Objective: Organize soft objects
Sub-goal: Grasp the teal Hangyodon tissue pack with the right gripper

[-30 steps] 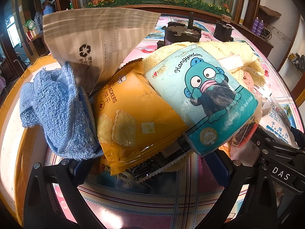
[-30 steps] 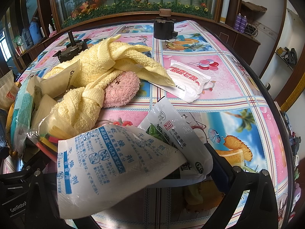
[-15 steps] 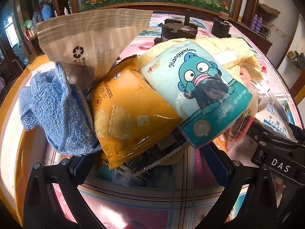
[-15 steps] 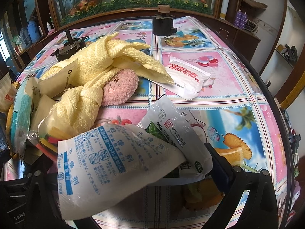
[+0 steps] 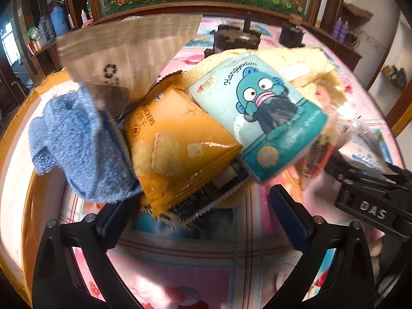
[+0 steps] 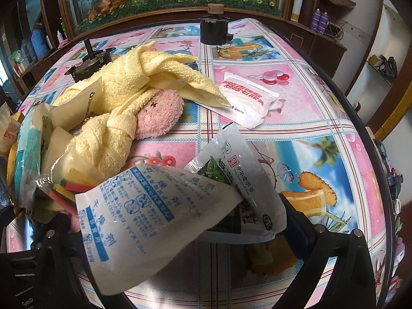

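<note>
Left tool point(image 5: 203, 206): jaws were at full spread a second ago and are closing now. They are still wide, and neither pad presses on anything. The near end of the orange cracker bag point(image 5: 180, 139) sits in the gap, with a black serrated wrapper point(image 5: 213, 195) poking out from under it. The hand itself has barely shifted, so I read this as the start of a grab on the cracker bag, not a reposition. Blue cloth point(image 5: 79, 144) is pressed against the cracker bag's left side and right at the left pad, so the close may snag it. Teal tissue pack point(image 5: 260, 113) lies against the cracker bag's right side, partly on top. The striped paper bag point(image 5: 134, 51) stands behind the cracker bag. Right tool point(image 6: 185, 221): no change over the last second. A white desiccant pouch point(image 6: 144, 221) and a green-and-white sachet point(image 6: 239, 180) drape across its fingers and hide one of them, so I can't tell if it's clamped or just under them. Further right of the cracker bag are the yellow towel point(image 6: 144, 77) wrapped round a pink plush point(image 6: 159, 116), then a white glove packet point(image 6: 247, 97) flat on the counter point(image 6: 296, 118). Nothing is sorted yet; the soft stuff remains one heap around the cracker bag.
</note>
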Demonstrator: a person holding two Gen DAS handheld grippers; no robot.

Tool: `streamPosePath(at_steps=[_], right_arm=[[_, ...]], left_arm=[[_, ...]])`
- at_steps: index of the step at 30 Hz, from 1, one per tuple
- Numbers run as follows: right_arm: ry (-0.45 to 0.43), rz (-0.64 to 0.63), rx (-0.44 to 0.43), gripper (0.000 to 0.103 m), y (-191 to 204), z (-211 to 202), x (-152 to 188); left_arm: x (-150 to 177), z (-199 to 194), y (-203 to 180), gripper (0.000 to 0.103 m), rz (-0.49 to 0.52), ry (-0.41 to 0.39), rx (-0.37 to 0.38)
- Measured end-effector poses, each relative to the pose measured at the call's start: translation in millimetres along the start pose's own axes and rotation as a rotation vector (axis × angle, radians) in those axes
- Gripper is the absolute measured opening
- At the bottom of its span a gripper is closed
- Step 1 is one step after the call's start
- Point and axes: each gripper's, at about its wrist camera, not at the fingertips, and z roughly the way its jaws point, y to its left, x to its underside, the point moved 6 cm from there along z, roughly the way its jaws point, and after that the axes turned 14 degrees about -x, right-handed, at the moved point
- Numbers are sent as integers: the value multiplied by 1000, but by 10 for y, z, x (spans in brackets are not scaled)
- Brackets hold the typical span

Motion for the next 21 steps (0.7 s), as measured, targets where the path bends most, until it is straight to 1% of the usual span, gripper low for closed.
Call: streamPosePath(at_steps=[2,3,6,8,9,10,13,14,15,16,17,18,19,21], right_arm=[[-22,13,2,102,-23,-65,25],[-47,21,-5,102,-30,-120,33],[-138,12,-33,102,1,-345,53],[-224,3,-53,102,42,-561,65],[-285,3,-48,102,56,-705,71],[-377,0,-24,102,69,-916,90],[-582,-29,26,103,103,-1347,138],[-631,-44,20,103,112,-1438,150],[-624,-52,11,103,101,-1434,117],[-588,-52,10,103,76,-1392,77],[-535,-39,-3,103,29,-1321,44],[-502,-18,-25,102,-23,-1253,22],[-475,9,-43,102,-90,-1194,18],[-442,31,-36,102,-172,-1119,49]], left_arm=[[30,-102,44,97,-25,-15,47],[34,-186,75,97,-33,-44,54],[25,-441,161,97,-39,-148,27],[26,-646,236,97,-55,-234,5],[27,-767,295,97,-70,-286,-20],[23,-912,372,97,-92,-351,-48],[32,-1392,657,97,-159,-580,-122],[25,-1501,758,101,-173,-633,-148],[12,-1565,879,103,-183,-655,-171],[-35,-1563,1001,103,-189,-640,-181],[-70,-1528,1151,103,-204,-601,-181],[-84,-1491,1295,103,-226,-563,-172],[-91,-1441,1434,103,-250,-528,-155],[-86,-1357,1681,103,-282,-483,-130]])
